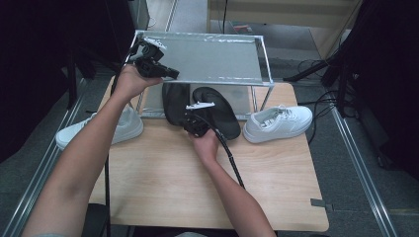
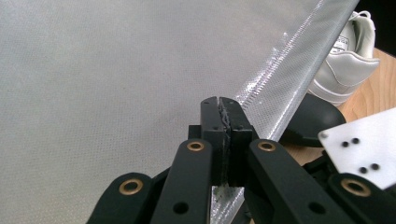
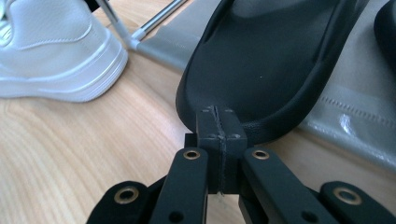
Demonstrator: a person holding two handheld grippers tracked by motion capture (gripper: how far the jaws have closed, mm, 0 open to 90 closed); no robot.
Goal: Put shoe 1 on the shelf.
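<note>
My right tool (image 3: 218, 122) is clamped on the black slipper's (image 3: 275, 60) heel rim; I should slide it gently off the lower shelf (image 3: 345, 116), while my left tool (image 2: 223, 112), jaws closed, steadies the rack's top shelf (image 2: 116, 70).

The shelf's top tier (image 1: 212, 59) hides the toes of both black slippers (image 1: 220, 111).

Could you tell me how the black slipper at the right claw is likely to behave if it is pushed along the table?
The black slipper looks flat, wide-soled and rubbery, so it would likely slide rather than tip. Its thin rim may flex under the shut right claw.
</note>
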